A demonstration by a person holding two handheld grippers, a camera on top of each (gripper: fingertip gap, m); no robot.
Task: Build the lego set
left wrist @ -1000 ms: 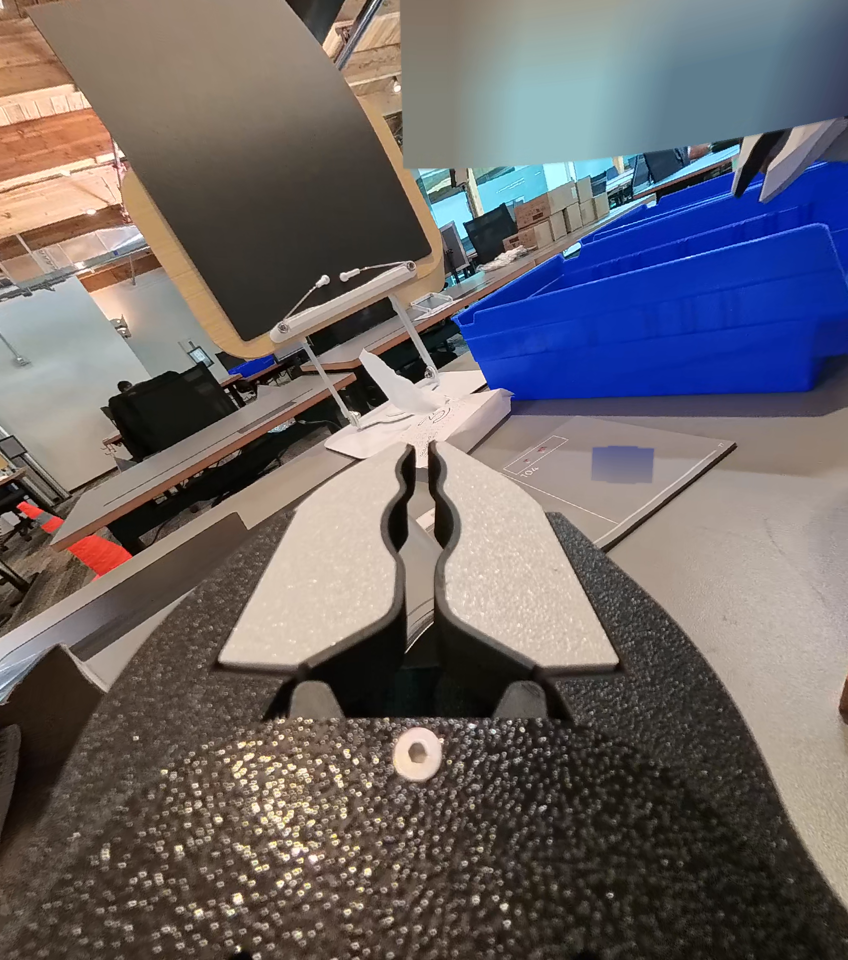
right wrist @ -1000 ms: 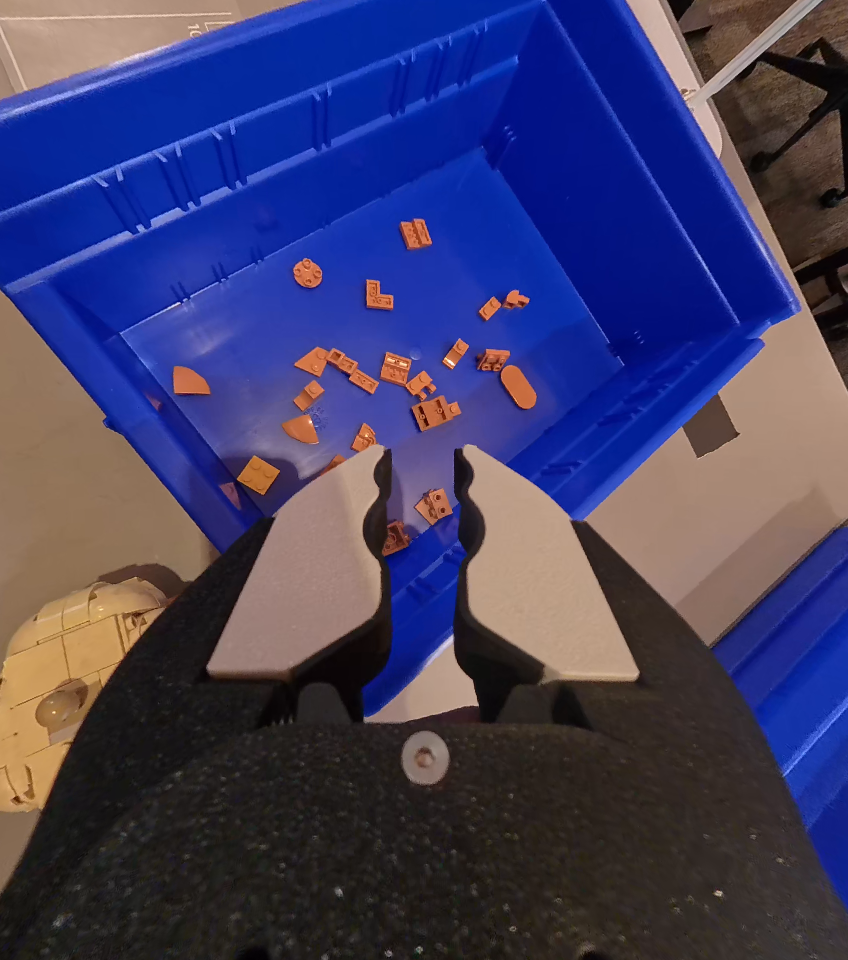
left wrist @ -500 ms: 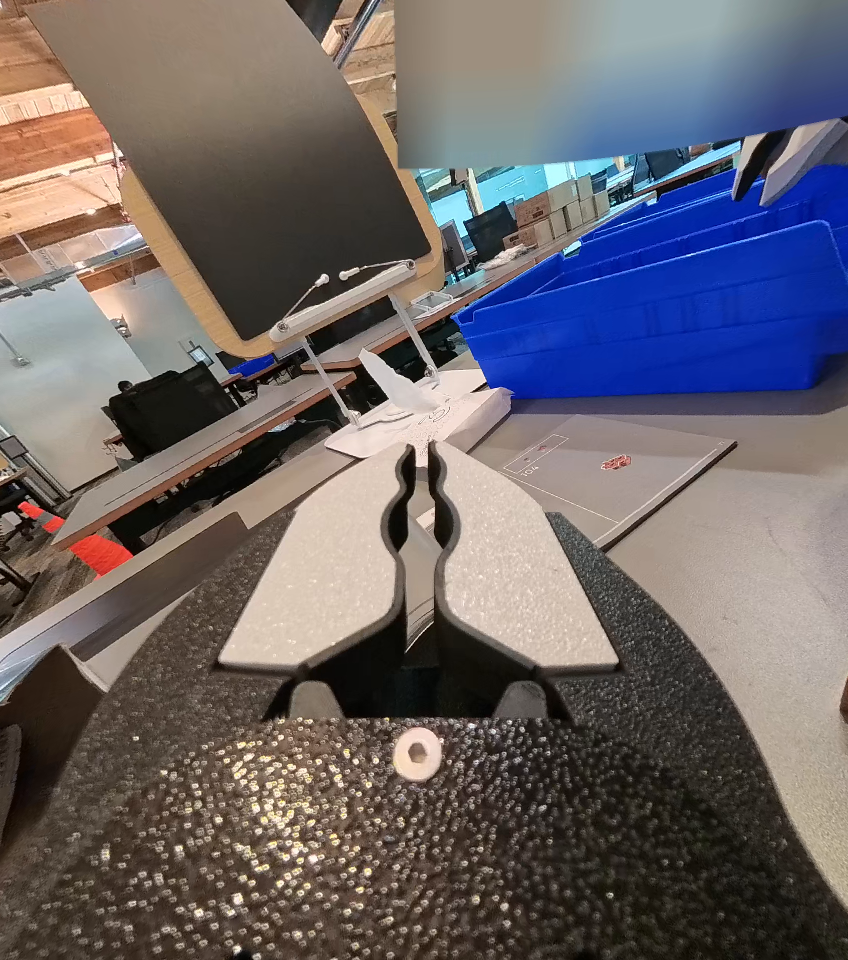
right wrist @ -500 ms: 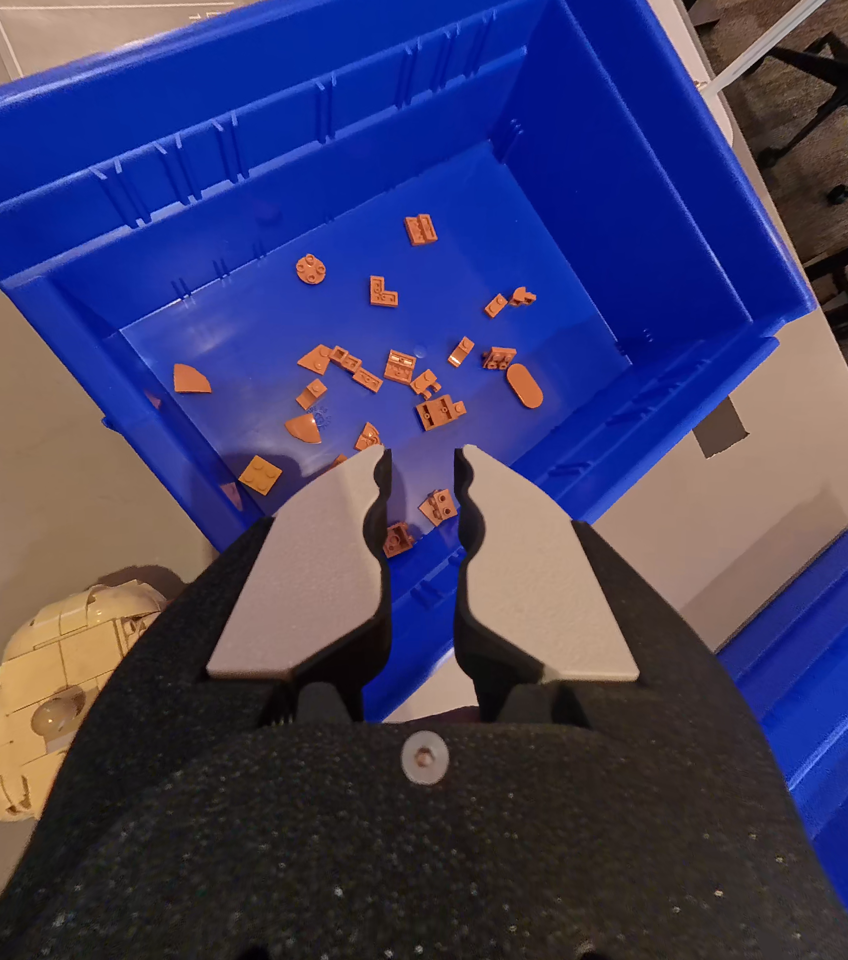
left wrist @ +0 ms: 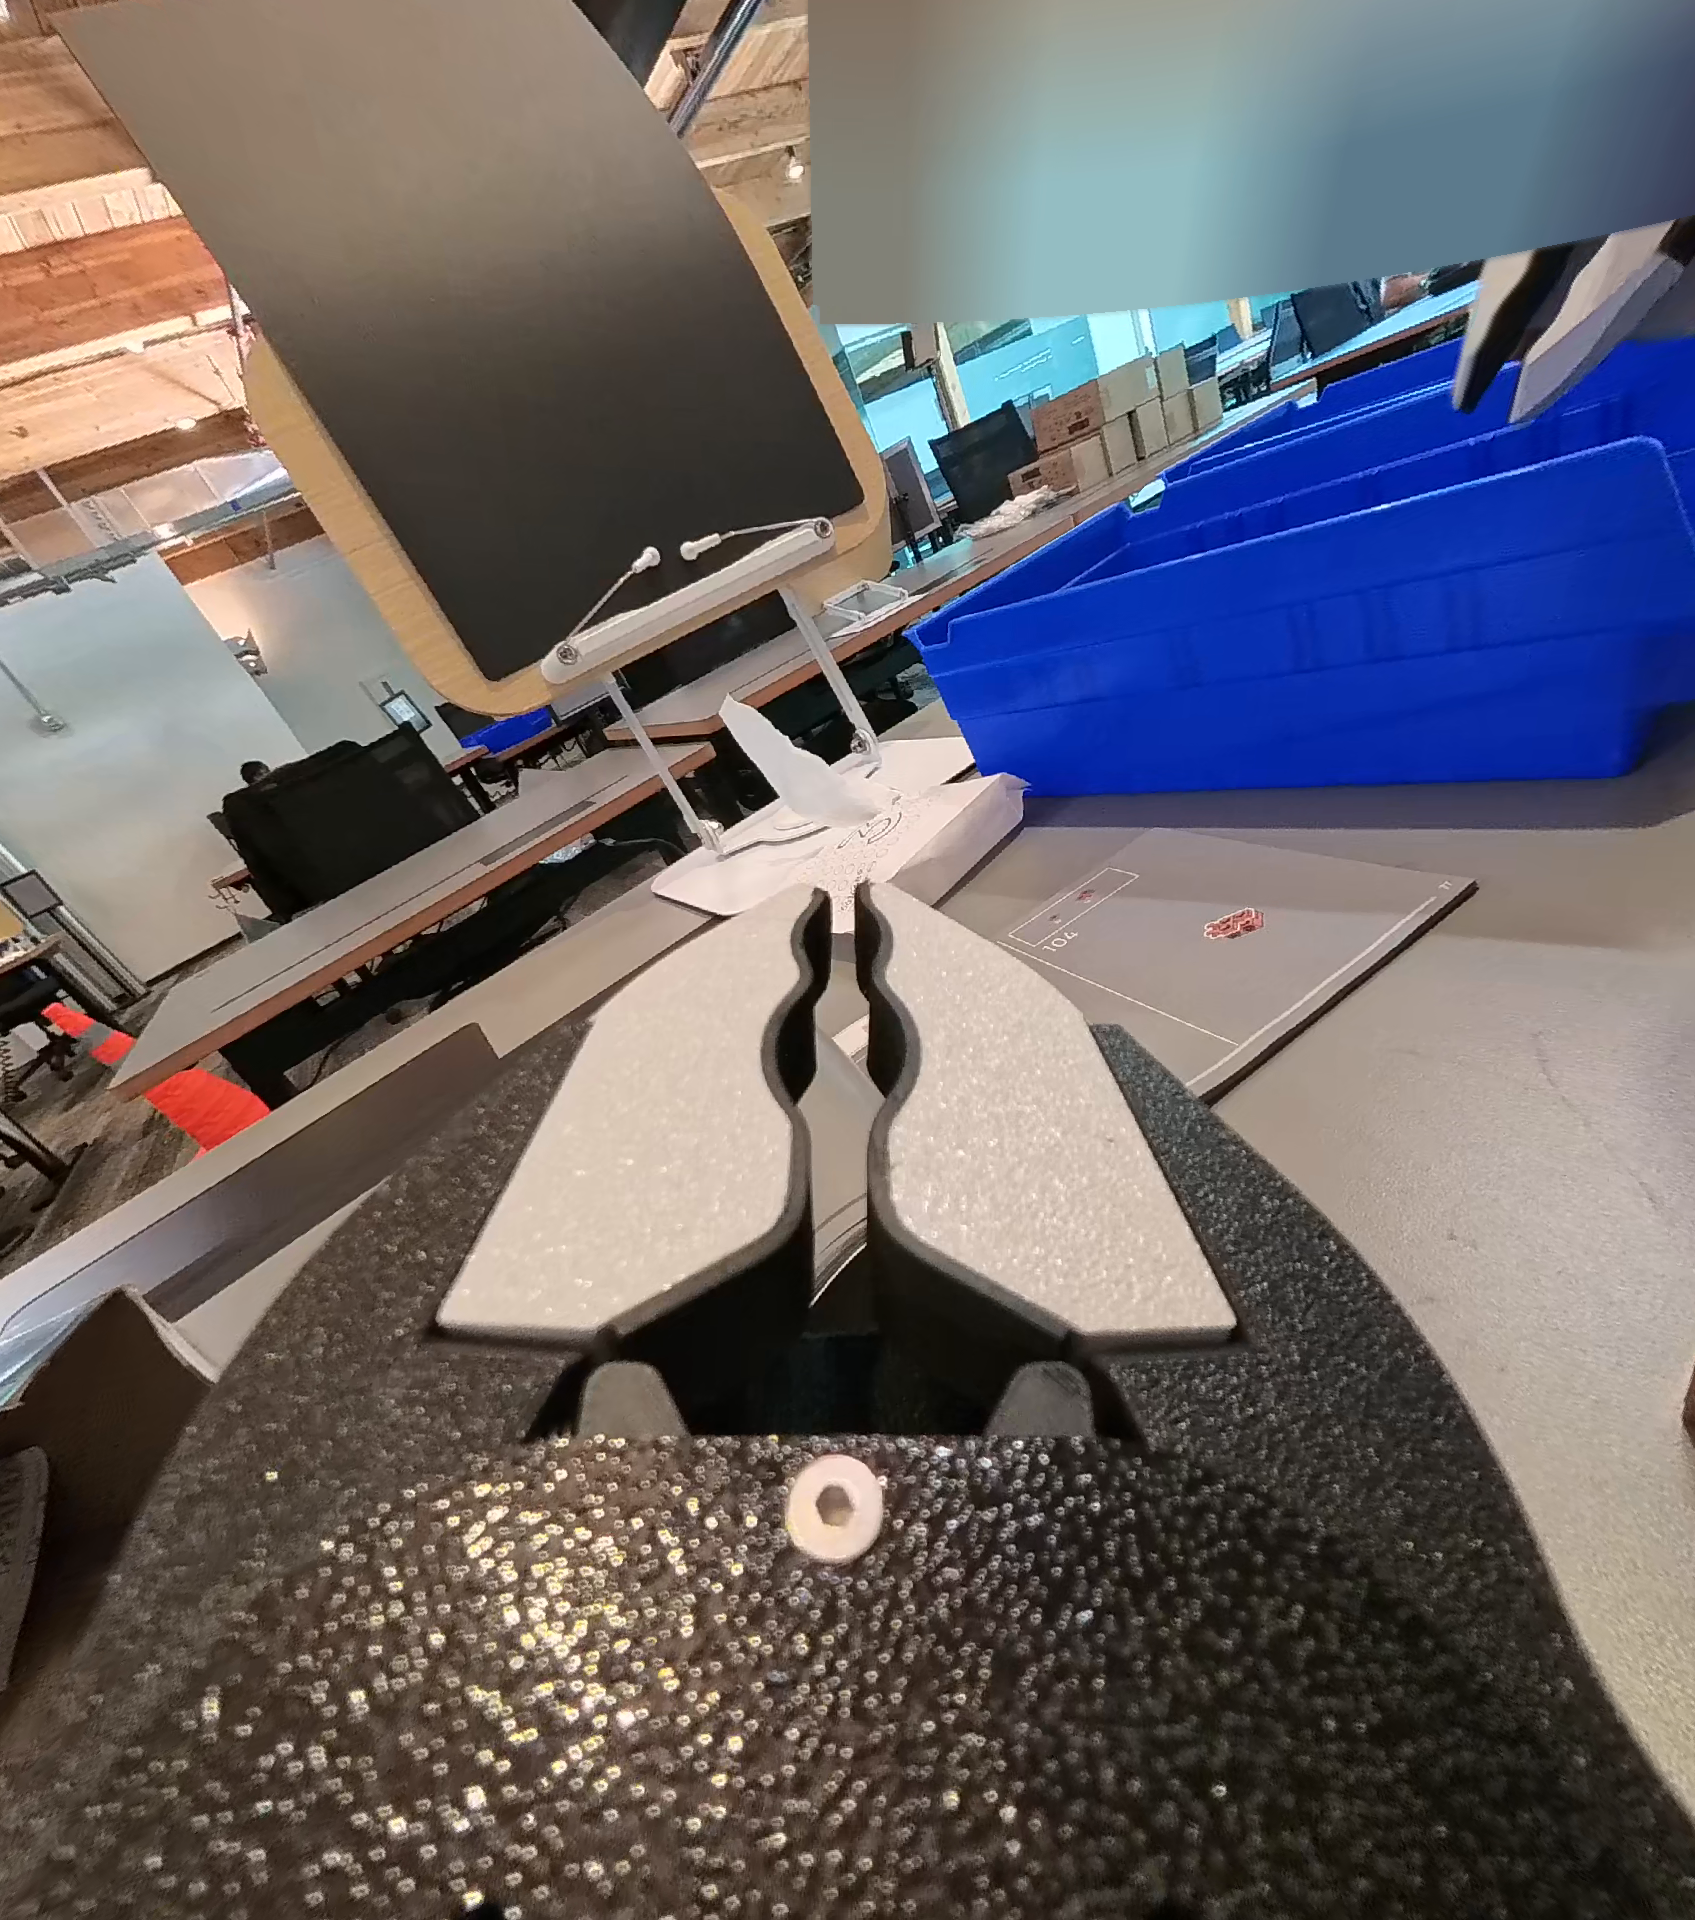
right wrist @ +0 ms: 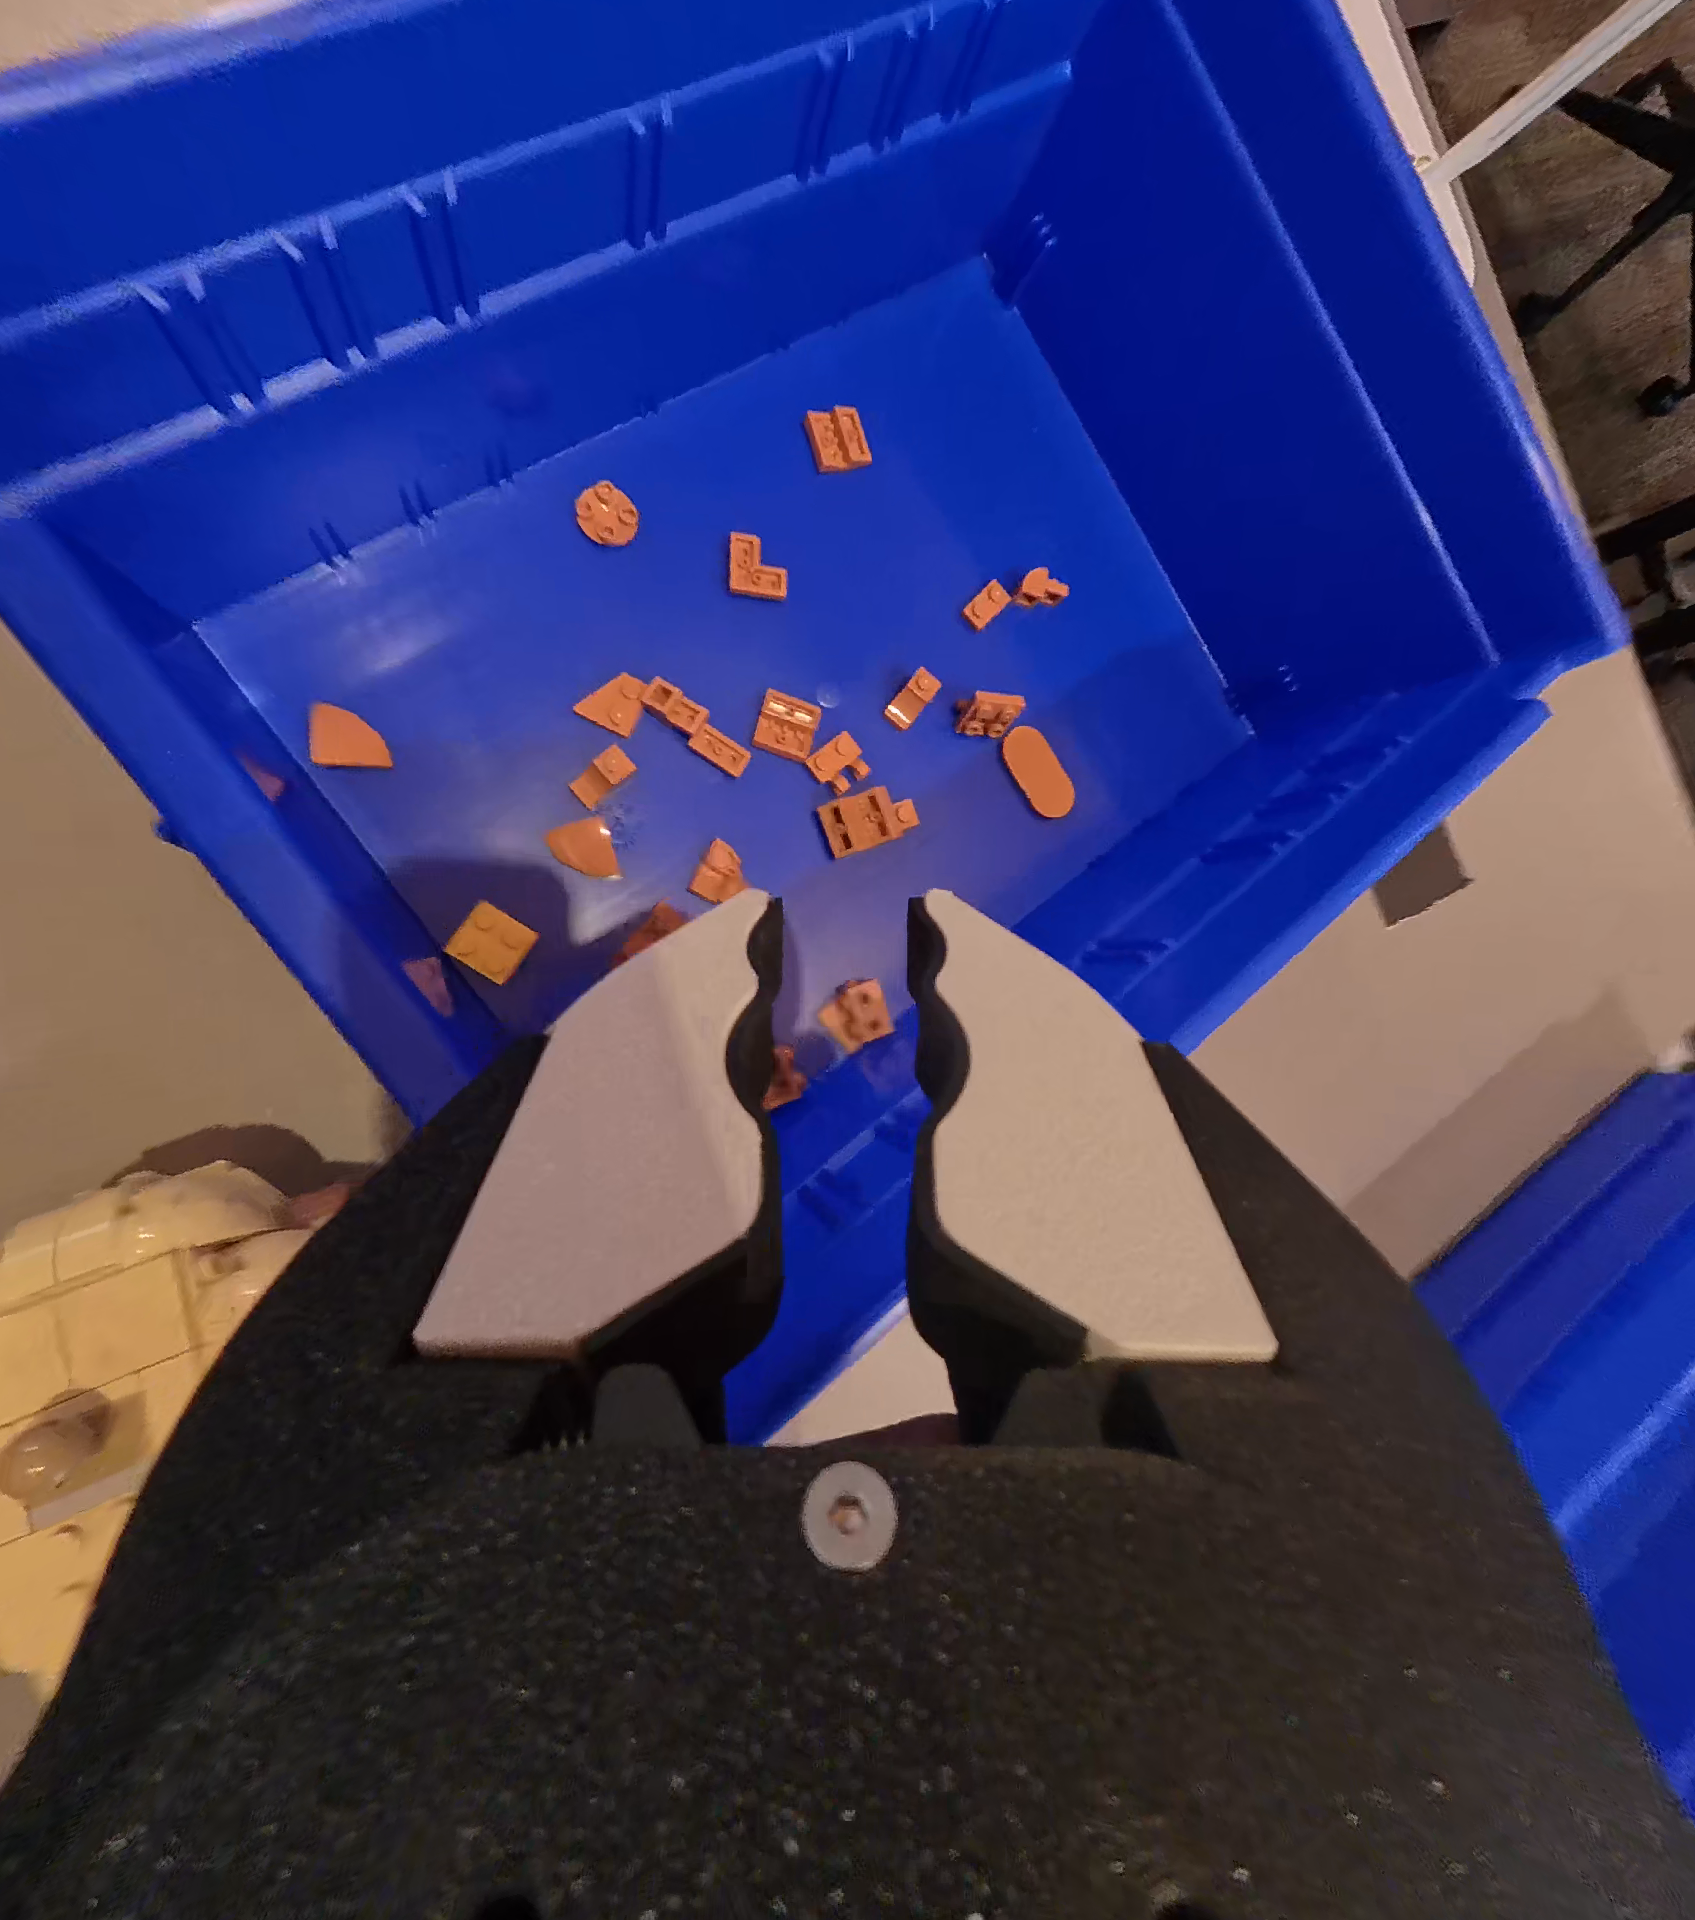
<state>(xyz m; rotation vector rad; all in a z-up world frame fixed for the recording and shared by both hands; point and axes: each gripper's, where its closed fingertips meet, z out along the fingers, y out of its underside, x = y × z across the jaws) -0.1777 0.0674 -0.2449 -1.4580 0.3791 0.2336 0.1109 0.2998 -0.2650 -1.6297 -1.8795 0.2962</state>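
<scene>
The right hand-held gripper [right wrist: 843, 914] hangs above a blue bin [right wrist: 469, 260], its fingers apart with nothing between the pads; small orange bricks [right wrist: 864, 821] lie scattered on the bin floor just ahead of and beneath the tips. A cream brick model [right wrist: 43, 1382] sits to its left on the surface [right wrist: 22, 935]. The left hand-held gripper [left wrist: 845, 904] is nearly closed, seemingly on nothing, low over the surface, a grey board [left wrist: 1238, 945] ahead to its right.

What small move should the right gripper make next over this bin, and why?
Probably lower the right gripper straight into the blue bin. Its jaws are open with nothing between the pads, it hangs above the floor, and a small orange piece lies in line with the gap.
</scene>
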